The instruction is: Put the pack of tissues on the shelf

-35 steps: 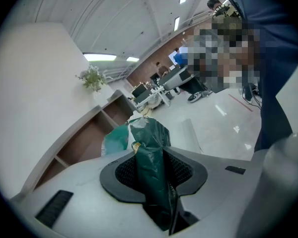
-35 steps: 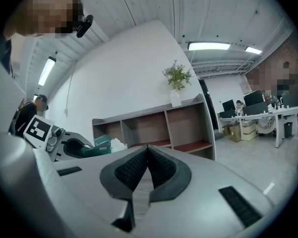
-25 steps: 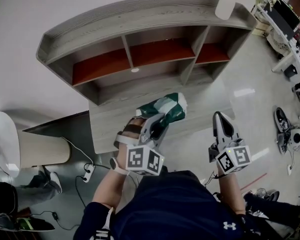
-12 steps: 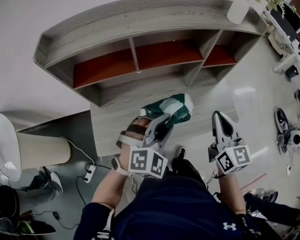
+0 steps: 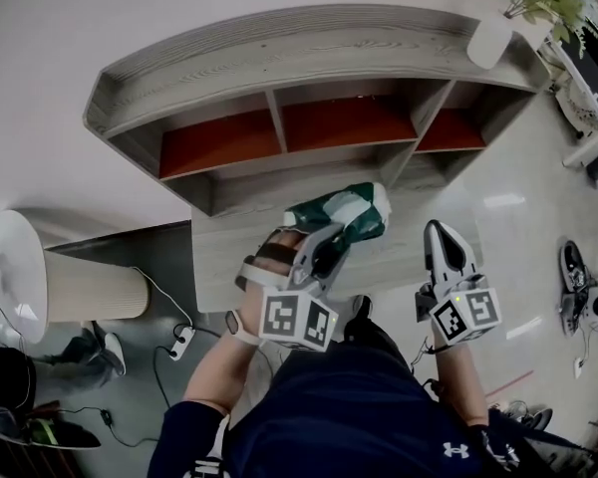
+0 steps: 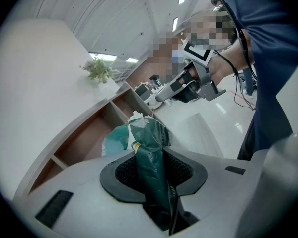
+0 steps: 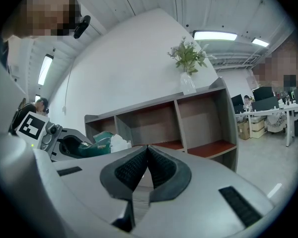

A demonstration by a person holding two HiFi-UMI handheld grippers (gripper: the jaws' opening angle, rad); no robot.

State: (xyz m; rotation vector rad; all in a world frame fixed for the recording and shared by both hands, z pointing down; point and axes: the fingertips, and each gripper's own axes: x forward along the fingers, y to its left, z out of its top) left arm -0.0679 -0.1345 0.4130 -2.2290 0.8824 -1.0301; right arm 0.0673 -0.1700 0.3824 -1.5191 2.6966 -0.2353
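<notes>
A green and white pack of tissues [image 5: 341, 212] hangs in the air in front of the shelf unit [image 5: 309, 63]. My left gripper [image 5: 329, 242] is shut on its wrapper, and in the left gripper view the dark green plastic [image 6: 151, 170] is pinched between the pads. The pack [image 7: 102, 143] also shows at the left of the right gripper view. The shelf has three open compartments with red-brown floors [image 5: 344, 122]. A low grey table [image 5: 229, 237] lies under the pack. My right gripper [image 5: 444, 242] is shut, holds nothing, and sits to the right of the pack.
A white vase with a green plant [image 5: 488, 38] stands on the shelf top at the right. A white lamp with a beige shade [image 5: 90, 287] and cables [image 5: 174, 342] are on the floor to the left. Desks and shoes [image 5: 575, 267] lie at the right.
The view has shifted so the shelf sits a little lower and further right in the frame. The left gripper still holds the pack in front of the shelf. The right gripper has kept its place.
</notes>
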